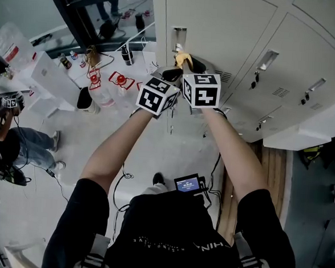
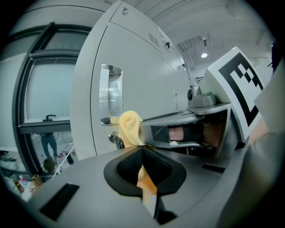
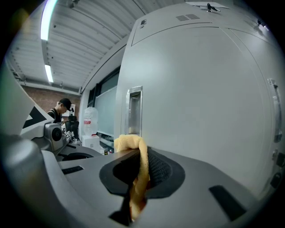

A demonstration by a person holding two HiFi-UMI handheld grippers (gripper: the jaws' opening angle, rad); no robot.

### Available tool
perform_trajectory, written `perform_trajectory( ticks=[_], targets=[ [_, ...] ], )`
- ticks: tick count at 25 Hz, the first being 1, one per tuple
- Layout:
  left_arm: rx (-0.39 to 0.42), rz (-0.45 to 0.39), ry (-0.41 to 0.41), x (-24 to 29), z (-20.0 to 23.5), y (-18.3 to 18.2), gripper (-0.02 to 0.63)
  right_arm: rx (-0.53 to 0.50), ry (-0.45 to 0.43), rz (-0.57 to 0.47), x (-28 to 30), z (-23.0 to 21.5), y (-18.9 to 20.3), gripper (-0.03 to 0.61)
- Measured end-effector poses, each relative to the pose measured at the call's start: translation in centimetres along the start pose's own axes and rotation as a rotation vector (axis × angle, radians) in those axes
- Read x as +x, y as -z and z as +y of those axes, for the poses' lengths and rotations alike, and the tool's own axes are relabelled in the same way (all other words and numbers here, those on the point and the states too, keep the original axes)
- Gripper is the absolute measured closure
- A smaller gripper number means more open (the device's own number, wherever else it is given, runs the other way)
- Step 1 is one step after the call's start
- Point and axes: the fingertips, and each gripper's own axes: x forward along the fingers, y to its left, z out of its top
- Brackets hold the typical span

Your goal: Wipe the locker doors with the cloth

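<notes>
A pale grey metal locker door (image 1: 221, 25) fills the upper part of the head view, and its recessed chrome handle (image 1: 178, 39) is the mark for everything else. Just below that handle, a soft yellow cloth (image 1: 184, 59) is bunched between the two grippers, which are held side by side with their black-and-white marker cubes (image 1: 157, 95) close together. The left gripper (image 1: 172, 73) sits below and slightly left of the handle. In its own view the left gripper (image 2: 142, 155) has its jaws closed on a lower fold of the cloth (image 2: 129, 127), and the rest of the fabric rises in a rounded lump in front of the handle's (image 2: 110, 94) bottom edge, beside a small metal lock (image 2: 116, 140). The right gripper (image 1: 196, 65) is below and slightly right of the handle. Seen in its own view, the right gripper (image 3: 141, 167) also has its jaws pressed shut on the cloth (image 3: 129, 143), which loops up toward the handle (image 3: 135, 109). Whether the cloth touches the door cannot be told. Well to the left of the handle, clear plastic bottles (image 1: 101, 94) stand on the pale floor (image 1: 172, 148).
</notes>
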Motion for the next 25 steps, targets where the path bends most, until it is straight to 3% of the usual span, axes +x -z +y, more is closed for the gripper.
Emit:
perform_trajectory(
  ticks=[13, 25],
  targets=[
    [0.004, 0.01, 0.0, 0.4, -0.6, -0.6, 0.594, 0.005, 0.018, 0.0, -0.6, -0.9, -0.2, 0.528],
    [0.033, 0.007, 0.062, 3.8, -5.1, -2.2, 0.594, 0.026, 0.094, -0.004, -3.9, -6.1, 0.2, 0.528]
  ],
)
